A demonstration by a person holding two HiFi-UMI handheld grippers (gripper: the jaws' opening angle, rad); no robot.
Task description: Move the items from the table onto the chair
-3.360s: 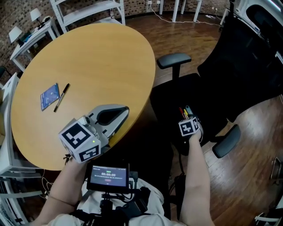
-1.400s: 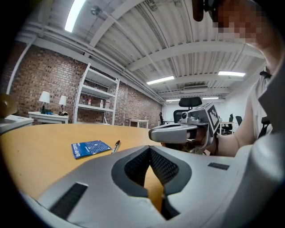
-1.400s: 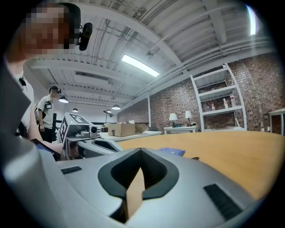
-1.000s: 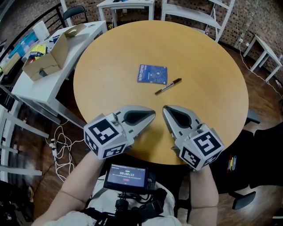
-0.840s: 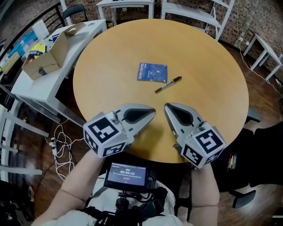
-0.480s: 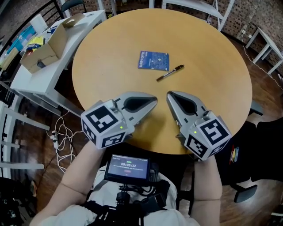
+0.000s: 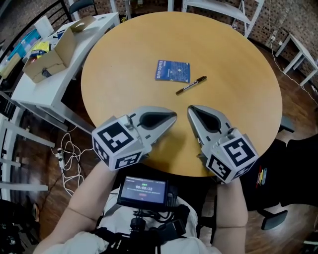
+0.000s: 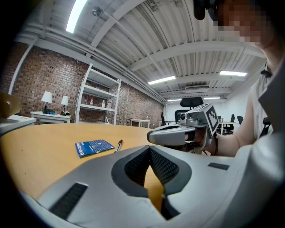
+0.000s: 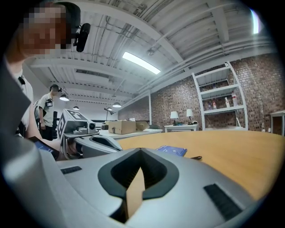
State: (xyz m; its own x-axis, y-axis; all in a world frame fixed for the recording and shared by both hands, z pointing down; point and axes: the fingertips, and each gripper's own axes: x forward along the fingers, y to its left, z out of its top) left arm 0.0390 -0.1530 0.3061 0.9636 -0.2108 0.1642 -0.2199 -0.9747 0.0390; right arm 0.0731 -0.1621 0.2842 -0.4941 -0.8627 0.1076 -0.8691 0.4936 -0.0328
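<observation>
A blue booklet (image 7: 173, 71) lies on the round wooden table (image 7: 233, 59), with a black pen (image 7: 191, 85) just right of it. Both grippers hover side by side over the table's near edge, well short of the two items. My left gripper (image 7: 174, 117) is shut with nothing in it, and so is my right gripper (image 7: 190, 109). The black chair (image 7: 298, 163) stands at the right, with coloured markers (image 7: 260, 175) on its seat. The left gripper view shows the booklet (image 8: 93, 147) and pen (image 8: 118, 145) ahead; in the right gripper view the booklet (image 9: 171, 151) and pen (image 9: 195, 157) lie far ahead.
A white side table (image 7: 30, 89) with an open cardboard box (image 7: 59, 47) stands at the left. White shelving (image 7: 218, 12) is behind the table. Cables (image 7: 67, 154) trail on the wooden floor. A small screen (image 7: 143, 190) hangs at the person's chest.
A few seconds ago the right gripper was over the chair seat by the markers; now it is back beside the left one at the table's near edge. Over the last second both stay still.
</observation>
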